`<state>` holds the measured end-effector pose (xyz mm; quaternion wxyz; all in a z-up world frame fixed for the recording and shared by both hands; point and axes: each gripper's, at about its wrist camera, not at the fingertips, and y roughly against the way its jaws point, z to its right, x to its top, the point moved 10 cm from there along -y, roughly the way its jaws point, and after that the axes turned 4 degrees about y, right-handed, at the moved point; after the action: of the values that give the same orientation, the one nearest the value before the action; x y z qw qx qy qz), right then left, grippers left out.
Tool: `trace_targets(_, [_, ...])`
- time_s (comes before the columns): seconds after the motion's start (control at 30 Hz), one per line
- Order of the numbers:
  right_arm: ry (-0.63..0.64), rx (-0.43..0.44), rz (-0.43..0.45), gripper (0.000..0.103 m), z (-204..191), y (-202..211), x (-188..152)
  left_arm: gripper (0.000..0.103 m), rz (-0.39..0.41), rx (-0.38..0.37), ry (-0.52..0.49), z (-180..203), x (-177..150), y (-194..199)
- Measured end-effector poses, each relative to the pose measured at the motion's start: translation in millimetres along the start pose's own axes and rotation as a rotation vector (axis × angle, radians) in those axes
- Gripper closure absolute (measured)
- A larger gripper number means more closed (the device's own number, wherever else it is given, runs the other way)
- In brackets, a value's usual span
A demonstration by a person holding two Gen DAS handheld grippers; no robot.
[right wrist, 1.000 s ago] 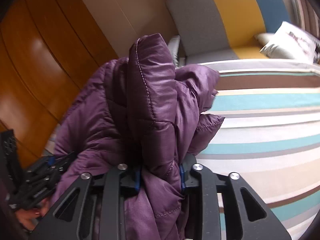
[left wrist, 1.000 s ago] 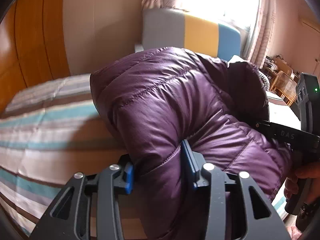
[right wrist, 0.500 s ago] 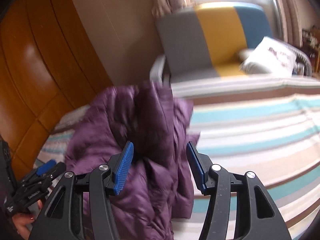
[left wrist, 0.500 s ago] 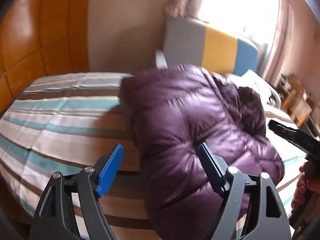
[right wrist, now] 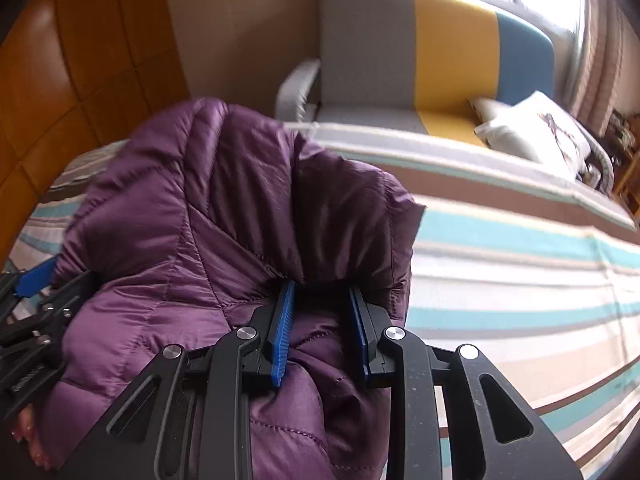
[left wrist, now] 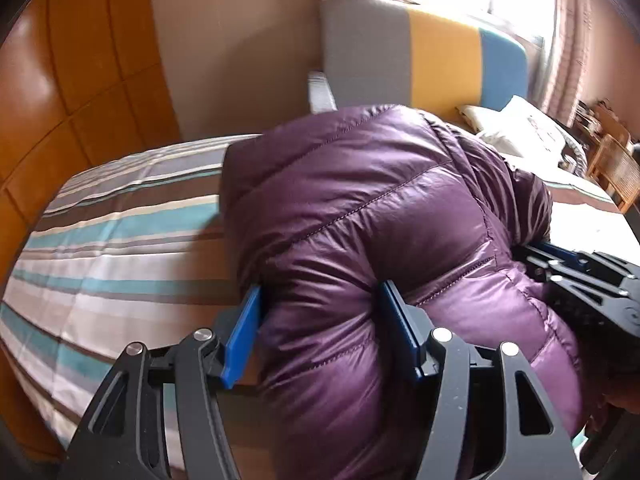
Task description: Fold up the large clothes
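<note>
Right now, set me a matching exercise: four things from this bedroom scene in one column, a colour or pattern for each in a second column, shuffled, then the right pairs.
Things:
1. Down jacket
2. Bedspread
3. Pillow
4. Wardrobe

Colour or pattern:
A. glossy orange-brown wood
B. white with a dark print
C. shiny purple, quilted
D. stripes of teal, brown, white and grey

Pairs: 1-C, 2-D, 3-B, 4-A
</note>
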<state>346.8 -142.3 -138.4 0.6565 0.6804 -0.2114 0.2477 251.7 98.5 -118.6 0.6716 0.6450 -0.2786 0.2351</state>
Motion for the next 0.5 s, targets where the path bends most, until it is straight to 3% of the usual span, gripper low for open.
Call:
trace_targets(0.13, [-0.08,0.05,0.01,0.079,14.7,-10.6,-15.4,0.044,-0.003,0.003,-0.021,10.0,-4.9,-10.5])
trace_targets(0.27, [-0.011,0.006,0.017,0.079,7.0,-3.0,-12.7,0.044,-0.006,0.016,-0.023,10.8,-6.5,-6.1])
trace_targets(0.5, [-0.011,0.038,0.095,0.079,-8.7,57.6,-18.5,0.04,-0.001,0.024,0.025,5.3,-15.9,27.0])
